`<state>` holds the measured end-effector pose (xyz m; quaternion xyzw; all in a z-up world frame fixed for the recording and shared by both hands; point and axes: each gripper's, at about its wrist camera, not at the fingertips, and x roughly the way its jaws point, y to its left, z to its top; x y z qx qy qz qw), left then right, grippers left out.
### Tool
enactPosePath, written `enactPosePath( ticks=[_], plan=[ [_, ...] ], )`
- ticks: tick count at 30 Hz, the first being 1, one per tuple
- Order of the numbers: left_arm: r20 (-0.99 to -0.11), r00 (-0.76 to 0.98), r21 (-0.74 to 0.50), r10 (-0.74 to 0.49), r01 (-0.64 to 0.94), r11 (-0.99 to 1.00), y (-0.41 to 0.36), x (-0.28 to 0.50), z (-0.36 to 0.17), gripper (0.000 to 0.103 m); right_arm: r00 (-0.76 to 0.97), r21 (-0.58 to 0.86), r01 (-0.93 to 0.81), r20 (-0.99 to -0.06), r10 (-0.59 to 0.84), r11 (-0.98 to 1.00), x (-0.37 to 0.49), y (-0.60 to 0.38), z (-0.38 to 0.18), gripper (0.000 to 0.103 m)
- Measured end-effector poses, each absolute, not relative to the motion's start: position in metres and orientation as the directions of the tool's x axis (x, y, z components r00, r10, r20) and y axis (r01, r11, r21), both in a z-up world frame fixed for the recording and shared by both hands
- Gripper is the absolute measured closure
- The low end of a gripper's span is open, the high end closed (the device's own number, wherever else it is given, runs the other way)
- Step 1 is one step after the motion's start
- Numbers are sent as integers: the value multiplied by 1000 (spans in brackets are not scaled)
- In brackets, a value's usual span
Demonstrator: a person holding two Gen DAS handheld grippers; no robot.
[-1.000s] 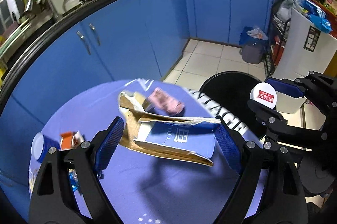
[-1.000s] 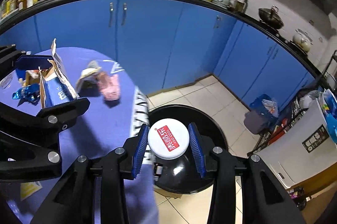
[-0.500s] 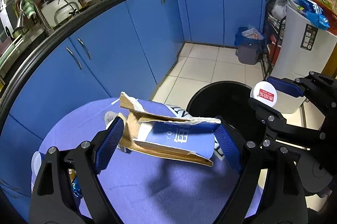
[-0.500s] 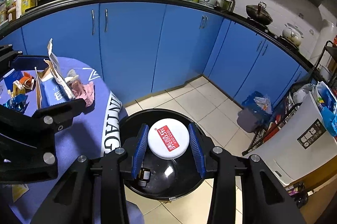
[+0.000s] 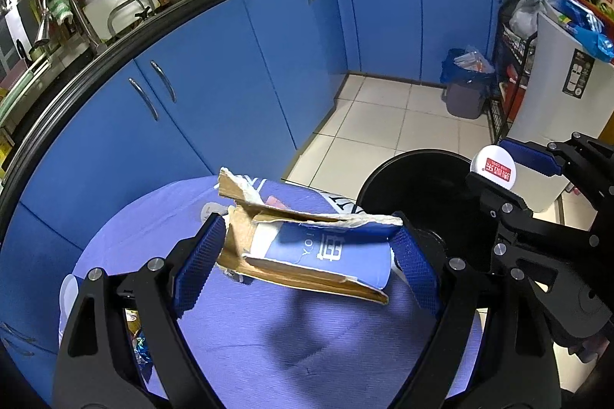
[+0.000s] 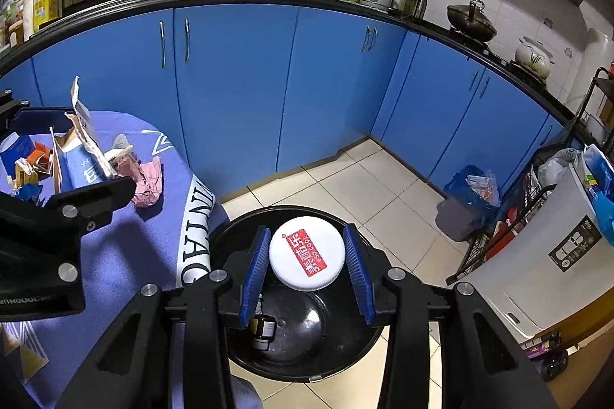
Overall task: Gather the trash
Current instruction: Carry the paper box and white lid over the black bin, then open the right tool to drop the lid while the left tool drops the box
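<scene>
My left gripper (image 5: 307,255) is shut on a torn blue and brown cardboard carton (image 5: 318,247), held above the purple tablecloth (image 5: 268,351) near its edge. My right gripper (image 6: 307,259) is shut on a white round lid with a red label (image 6: 306,254), held directly over the black trash bin (image 6: 345,355). A small brown jar (image 6: 263,330) lies inside the bin. In the left wrist view the lid (image 5: 493,168) and the right gripper (image 5: 499,174) show at the right, above the bin (image 5: 391,178).
A crumpled pink paper (image 6: 147,180) and other scraps (image 6: 27,167) lie on the table. Blue cabinets (image 6: 230,82) curve behind. On the tiled floor (image 6: 364,186) stand a grey bin with a blue bag (image 6: 466,207), a wire rack (image 6: 529,201) and a white appliance (image 6: 537,278).
Both grippers moved from over the table toward the black bin with their loads. The lid now hangs over the bin's middle and the carton has neared the table edge.
</scene>
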<state>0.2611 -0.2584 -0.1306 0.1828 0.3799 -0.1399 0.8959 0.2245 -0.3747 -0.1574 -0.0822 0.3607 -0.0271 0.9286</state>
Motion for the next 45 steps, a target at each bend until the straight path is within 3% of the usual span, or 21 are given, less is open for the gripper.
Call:
enactPosePath(
  ticks=[16, 20, 40, 45],
  plan=[
    [-731, 673, 218, -110, 384, 897, -257, 262, -132, 18, 739, -176, -11, -665, -111, 984, 228, -377, -158, 63],
    [-727, 678, 220, -111, 383, 897, -256, 261, -132, 18, 759, -192, 17, -637, -138, 981, 226, -377, -154, 32],
    [-727, 675, 228, -126, 410, 883, -273, 258, -129, 18, 771, -211, 80, -606, -195, 974, 212, -400, -149, 31],
    [-727, 672, 231, -142, 434, 871, -291, 258, -128, 18, 781, -227, 127, -576, -239, 966, 203, -416, -145, 16]
  ],
)
